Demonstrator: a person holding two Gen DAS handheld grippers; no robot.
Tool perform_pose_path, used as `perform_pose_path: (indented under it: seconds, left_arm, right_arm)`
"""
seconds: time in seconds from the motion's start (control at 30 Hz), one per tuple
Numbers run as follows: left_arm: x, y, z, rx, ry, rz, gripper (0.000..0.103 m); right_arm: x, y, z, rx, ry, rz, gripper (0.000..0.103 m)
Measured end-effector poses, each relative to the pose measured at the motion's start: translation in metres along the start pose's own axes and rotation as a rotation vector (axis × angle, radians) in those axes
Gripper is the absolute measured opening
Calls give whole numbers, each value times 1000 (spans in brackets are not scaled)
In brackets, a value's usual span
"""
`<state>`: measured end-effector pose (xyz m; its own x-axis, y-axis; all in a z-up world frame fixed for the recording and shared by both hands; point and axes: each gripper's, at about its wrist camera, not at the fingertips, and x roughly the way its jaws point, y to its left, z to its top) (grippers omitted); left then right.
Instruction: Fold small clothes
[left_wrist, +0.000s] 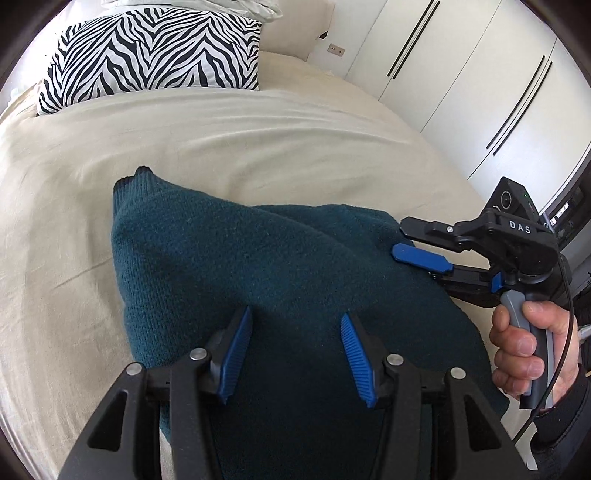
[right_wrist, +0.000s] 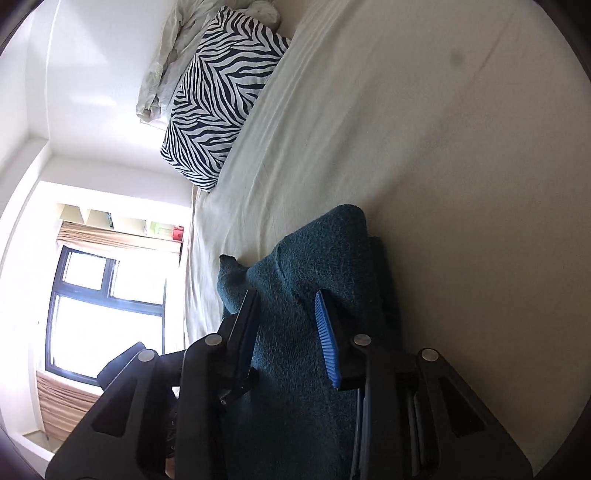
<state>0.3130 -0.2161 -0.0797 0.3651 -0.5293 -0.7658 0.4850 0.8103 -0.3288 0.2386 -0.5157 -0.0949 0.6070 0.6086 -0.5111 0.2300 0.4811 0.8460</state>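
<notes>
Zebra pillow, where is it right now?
The zebra pillow sits at the head of the bed, top left in the left wrist view, well beyond the teal sweater.

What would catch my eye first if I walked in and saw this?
Probably the dark teal sweater, bunched in the middle of the cream bed, with the left gripper open over its near part and the right gripper at its right edge, open as well. Next comes the zebra-print pillow at the head of the bed.
</notes>
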Motion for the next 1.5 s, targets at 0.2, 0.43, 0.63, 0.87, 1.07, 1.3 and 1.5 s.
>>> perform_pose_path:
  seconds: [0.2,0.43,0.63,0.87,1.07,1.3,1.5]
  left_arm:
    - [-40,1,-10,-77,-27,-54,47]
    - [-73,-25,-64,-3,-20,-7,45]
    - [-62,-27,-72,3,-7,-7,44]
    - [-108,2,-64,-121,-152,-29,77]
    - [-78,56,-71,-345,-46,-124,76]
    - [-42,61,-54,-376,69,-177,70]
    - [-28,54,-45,-382,112,-136,60]
  right_arm:
    - [-50,28,-41,-99,-22,-39,45]
    - [-74,14,-125,-165,75,-16,59]
    - [-89,-7,-133,-97,38,31,57]
    - [-112,9,-105,-146,-33,-43,68]
    - [-74,-8,-78,-87,49,-89,68]
    - [-37,-11,-58,-80,105,-114,68]
    - [-8,5,-56,-183,181,-248,48]
